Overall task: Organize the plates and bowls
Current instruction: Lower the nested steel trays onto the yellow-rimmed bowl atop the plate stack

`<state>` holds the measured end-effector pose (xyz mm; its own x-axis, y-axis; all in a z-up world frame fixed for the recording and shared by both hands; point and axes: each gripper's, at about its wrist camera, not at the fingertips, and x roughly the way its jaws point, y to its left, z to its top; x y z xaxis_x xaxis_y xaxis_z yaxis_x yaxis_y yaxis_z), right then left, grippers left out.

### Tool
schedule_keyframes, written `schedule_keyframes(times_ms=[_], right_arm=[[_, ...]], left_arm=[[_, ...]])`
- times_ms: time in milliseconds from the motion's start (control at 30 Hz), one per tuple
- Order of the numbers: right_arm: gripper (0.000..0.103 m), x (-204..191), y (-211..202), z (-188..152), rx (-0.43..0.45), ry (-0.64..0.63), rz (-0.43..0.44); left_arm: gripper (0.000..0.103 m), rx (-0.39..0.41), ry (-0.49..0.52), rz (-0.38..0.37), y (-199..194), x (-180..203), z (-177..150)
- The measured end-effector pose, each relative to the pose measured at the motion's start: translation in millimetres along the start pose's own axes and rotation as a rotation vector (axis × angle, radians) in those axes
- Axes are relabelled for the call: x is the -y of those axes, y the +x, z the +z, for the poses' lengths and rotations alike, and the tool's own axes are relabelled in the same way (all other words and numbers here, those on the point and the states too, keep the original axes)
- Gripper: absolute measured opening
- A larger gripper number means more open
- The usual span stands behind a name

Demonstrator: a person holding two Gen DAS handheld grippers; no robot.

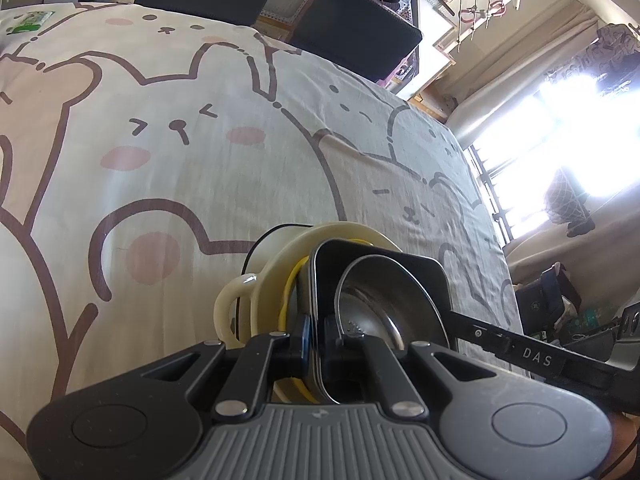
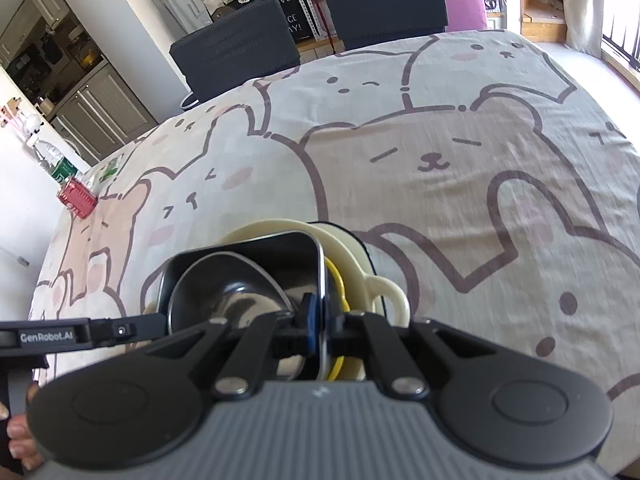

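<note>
I've got both grippers, L [image 1: 314, 338] & R [image 2: 318, 330], clenched on opposite rims of 1 black square dish [image 1: 400, 268]. It holds 1 steel bowl [image 1: 380, 304] and sits in 1 cream pot [image 1: 260, 280] on the tablecloth [image 1: 180, 140]. 2 chairs [image 2: 236, 48] behind.

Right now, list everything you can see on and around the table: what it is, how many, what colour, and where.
black square dish: one, black, top of the stack, gripped on opposite rims
steel bowl: one, silver, inside the black dish
cream handled pot: one, cream, bottom of the stack
yellow piece: one, yellow, between dish and pot, kind unclear
tablecloth: one, cartoon-animal print, covering the table
chairs: two, dark, far side
red can: one, red, far left table corner
left hand-held gripper: shut on the dish rim
right hand-held gripper: shut on the opposite rim
</note>
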<state>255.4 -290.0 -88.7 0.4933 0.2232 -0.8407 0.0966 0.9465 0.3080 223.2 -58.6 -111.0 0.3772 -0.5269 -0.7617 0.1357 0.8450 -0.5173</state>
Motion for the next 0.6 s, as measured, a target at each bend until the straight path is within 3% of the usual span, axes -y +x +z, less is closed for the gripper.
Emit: schedule_keyframes(times_ms=[600], right_arm=[[0.007,0.5,1.4,0.6,-0.015,0.006,-0.002]], left_arm=[[0.006,-0.004,0.009,-0.003,0.2,0.1,0.1]])
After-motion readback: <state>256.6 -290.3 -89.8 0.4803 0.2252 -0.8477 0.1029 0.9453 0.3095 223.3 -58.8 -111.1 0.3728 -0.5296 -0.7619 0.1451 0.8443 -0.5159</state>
